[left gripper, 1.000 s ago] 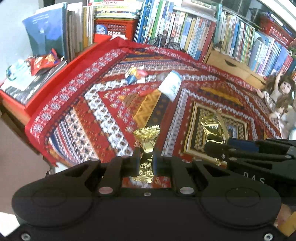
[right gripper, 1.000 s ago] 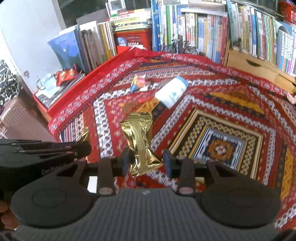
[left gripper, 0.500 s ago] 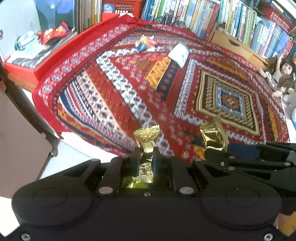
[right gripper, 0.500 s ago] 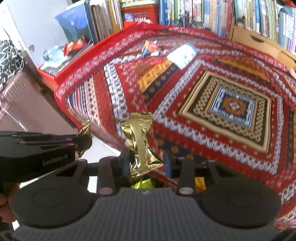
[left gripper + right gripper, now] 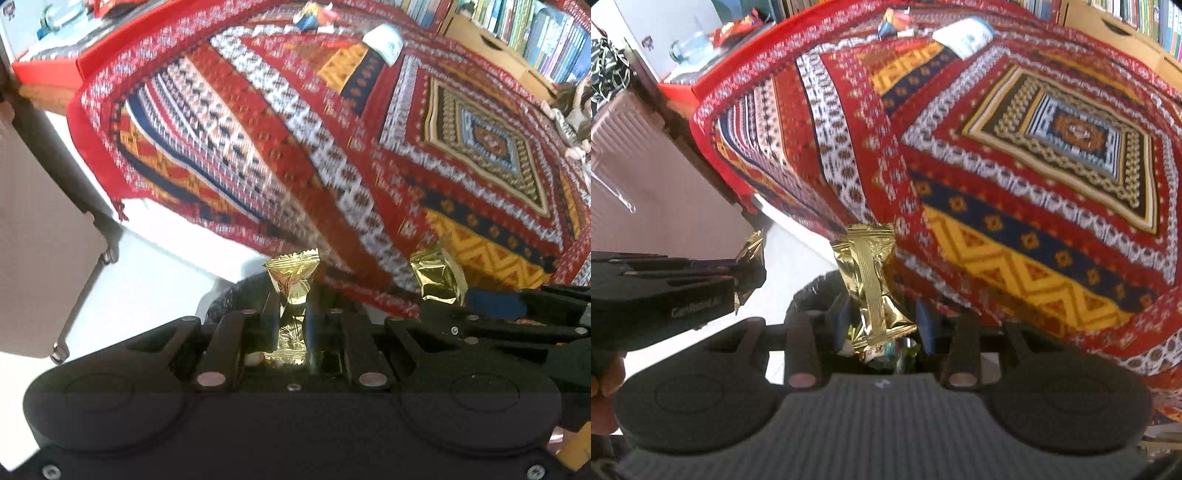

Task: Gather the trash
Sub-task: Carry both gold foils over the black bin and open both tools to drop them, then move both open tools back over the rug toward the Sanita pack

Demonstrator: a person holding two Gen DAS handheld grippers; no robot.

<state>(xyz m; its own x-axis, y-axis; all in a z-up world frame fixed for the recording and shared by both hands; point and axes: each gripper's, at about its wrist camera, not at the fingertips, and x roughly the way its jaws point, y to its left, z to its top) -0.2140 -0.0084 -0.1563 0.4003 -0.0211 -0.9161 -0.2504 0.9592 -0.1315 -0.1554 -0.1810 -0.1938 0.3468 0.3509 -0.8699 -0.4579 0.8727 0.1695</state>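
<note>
Left hand-held gripper (image 5: 291, 314): matte black, round caps, silver screws. Right hand-held gripper (image 5: 882, 321): black, ribbed grey body, blue-edged pads. White lettering is seen.

Table (image 5: 258, 122) covered by red patterned cloth (image 5: 1015, 229). Far end of cloth: white packet (image 5: 384, 40) lying flat, small colourful wrapper (image 5: 312, 16) just beside it.
</note>
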